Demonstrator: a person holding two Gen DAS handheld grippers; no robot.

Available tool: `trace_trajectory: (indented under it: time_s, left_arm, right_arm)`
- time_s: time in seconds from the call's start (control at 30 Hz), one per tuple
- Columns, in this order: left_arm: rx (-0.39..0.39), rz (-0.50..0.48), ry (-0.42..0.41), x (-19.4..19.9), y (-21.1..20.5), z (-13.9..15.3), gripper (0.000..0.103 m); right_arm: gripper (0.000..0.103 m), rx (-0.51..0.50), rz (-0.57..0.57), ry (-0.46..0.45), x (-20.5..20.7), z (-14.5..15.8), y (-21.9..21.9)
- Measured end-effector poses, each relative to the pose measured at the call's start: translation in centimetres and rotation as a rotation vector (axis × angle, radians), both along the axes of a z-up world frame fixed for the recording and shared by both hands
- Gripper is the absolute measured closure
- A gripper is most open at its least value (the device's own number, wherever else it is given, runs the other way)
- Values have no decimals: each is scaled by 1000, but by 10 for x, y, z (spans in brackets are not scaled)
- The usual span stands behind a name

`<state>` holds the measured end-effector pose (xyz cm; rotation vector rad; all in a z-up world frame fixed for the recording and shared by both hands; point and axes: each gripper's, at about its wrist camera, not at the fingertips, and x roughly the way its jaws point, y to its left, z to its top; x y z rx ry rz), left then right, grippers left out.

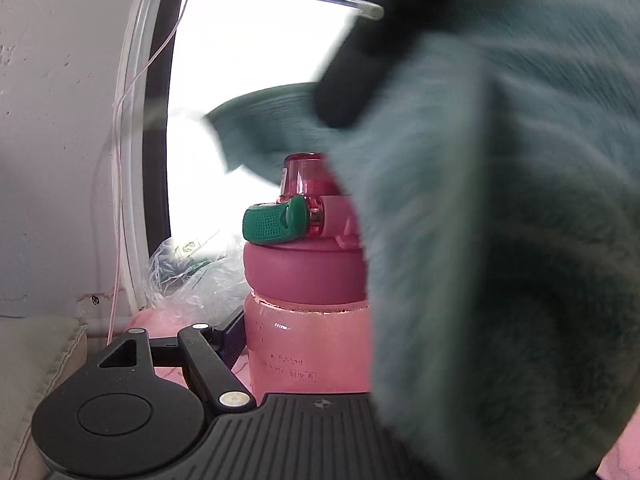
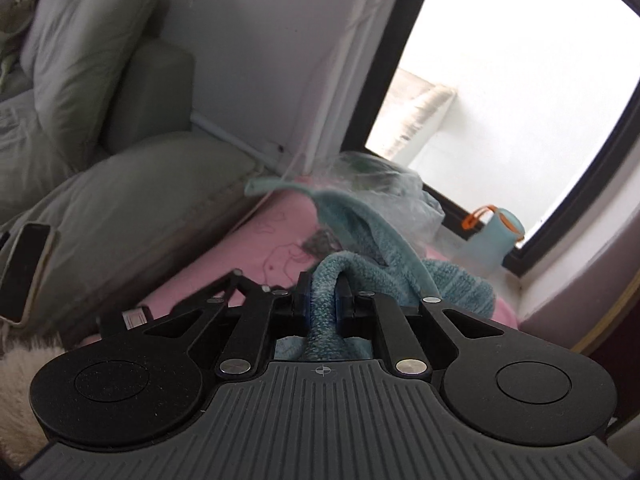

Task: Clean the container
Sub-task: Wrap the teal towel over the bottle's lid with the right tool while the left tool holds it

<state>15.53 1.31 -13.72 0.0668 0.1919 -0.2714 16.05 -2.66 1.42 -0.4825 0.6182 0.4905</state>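
Note:
A pink translucent bottle (image 1: 304, 344) with a darker pink lid and a green flip latch (image 1: 276, 222) stands upright between the fingers of my left gripper (image 1: 308, 344). The left finger (image 1: 232, 340) rests against the bottle's side; the right finger is hidden. A teal towel (image 1: 500, 240) hangs blurred over the bottle's right side and top, with a dark gripper finger (image 1: 352, 76) pushing into it from above. In the right wrist view, my right gripper (image 2: 324, 304) is shut on a bunched fold of the teal towel (image 2: 360, 240); the bottle is out of sight there.
A crumpled clear plastic bag (image 1: 188, 276) lies behind the bottle by the bright window (image 1: 248, 72). A pink cloth surface (image 2: 264, 248) lies below. Grey sofa cushions (image 2: 132, 200) and a phone (image 2: 24, 268) are at left. A teal cup with an orange loop (image 2: 496, 232) stands on the sill.

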Motion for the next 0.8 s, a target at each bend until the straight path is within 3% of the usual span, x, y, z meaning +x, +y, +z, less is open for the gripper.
trace_trajectory:
  time_s: [0.23,0.4,0.57,0.73,0.8]
  left_arm:
    - [-7,-2,2,3,2,-1,32]
    - [-19,-15,10,8,5,-1,32]
    - [-33,-10,15,9,6,-1,32]
    - [-54,-1,22,6,8,2,32]
    - [-52,-2,22,10,6,1,32]
  right_arm:
    - [93,-13,-61,-27,61,-18,35]
    - [93,2,-196,-52,100,-24,9]
    - [93,-12,-312,-8,97,-33,-34]
    - [92,-103,-357,50,82,-62,-64]
    - [92,-82,-381,49,76,-64,-77]
